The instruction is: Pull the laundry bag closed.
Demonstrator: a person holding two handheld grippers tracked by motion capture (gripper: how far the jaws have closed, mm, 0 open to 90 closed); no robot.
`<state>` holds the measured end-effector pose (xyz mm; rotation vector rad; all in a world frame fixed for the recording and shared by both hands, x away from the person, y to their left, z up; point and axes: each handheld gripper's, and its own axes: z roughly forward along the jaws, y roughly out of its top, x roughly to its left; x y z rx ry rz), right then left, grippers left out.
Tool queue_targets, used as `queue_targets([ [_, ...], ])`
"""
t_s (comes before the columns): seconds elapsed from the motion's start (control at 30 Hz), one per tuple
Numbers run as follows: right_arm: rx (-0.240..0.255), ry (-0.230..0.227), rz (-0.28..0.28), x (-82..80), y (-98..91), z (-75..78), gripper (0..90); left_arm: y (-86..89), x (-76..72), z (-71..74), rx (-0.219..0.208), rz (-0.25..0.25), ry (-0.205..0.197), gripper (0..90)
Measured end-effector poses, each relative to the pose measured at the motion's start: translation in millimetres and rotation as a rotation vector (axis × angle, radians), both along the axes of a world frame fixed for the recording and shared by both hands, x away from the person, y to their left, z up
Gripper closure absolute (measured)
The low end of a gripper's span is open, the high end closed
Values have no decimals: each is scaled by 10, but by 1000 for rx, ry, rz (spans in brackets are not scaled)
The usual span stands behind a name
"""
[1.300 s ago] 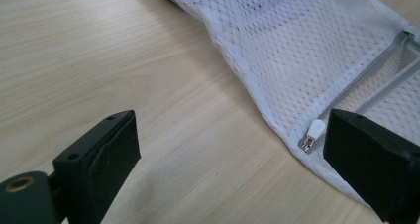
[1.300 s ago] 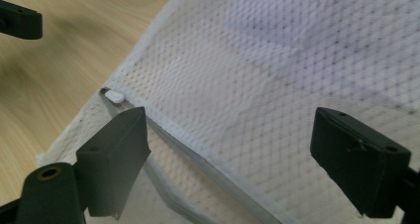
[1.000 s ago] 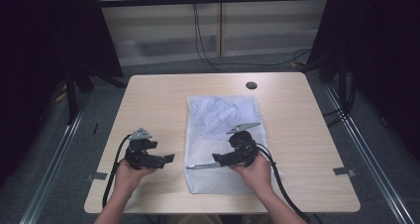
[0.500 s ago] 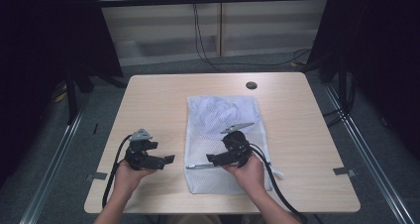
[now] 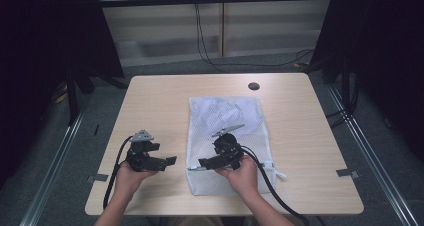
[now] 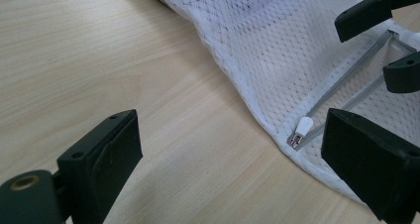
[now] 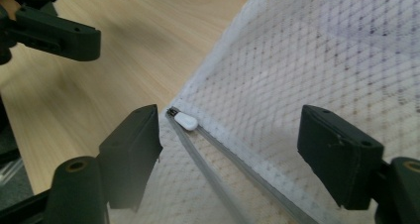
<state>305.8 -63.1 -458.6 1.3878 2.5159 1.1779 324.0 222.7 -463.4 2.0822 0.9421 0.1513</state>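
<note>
A white mesh bag (image 5: 235, 121) lies flat in the middle of the table (image 5: 310, 136), with white cloth inside its far half. Its zipper runs along the near left part and ends in a small white zipper pull (image 7: 185, 120) (image 6: 303, 130) at the bag's left edge. My right gripper (image 5: 202, 164) (image 7: 230, 130) hovers low over that corner, open; its jaws have just been closing, and the pull lies between them near the left jaw, untouched. My left gripper (image 5: 167, 163) (image 6: 230, 135) stands open over bare wood just left of the bag.
A dark round grommet (image 5: 253, 86) sits in the tabletop behind the bag. A white cord end (image 5: 276, 173) sticks out at the bag's near right side. Black cables trail from both grippers over the table's front edge.
My right gripper has slid left across the bag to its left edge near the zipper pull. The left gripper has stayed where it was.
</note>
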Motion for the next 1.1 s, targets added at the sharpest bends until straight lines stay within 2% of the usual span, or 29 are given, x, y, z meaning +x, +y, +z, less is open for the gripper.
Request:
queue_targets([
  [0.2,60,33,34,12,43,-45,413,-7,-4,-2,-5,-1,1,85],
  [0.4,70,90,43,20,115,-94,500,-8,-3,-4,-4,-7,4,86],
  [0.67,82,139,59,22,179,-150,543,-30,2,-18,12,-20,11,85],
  [0.8,94,145,63,40,209,-186,576,-33,2,-13,7,-20,11,86],
  [1.1,80,172,52,66,280,-238,636,-32,0,-13,5,-13,8,88],
])
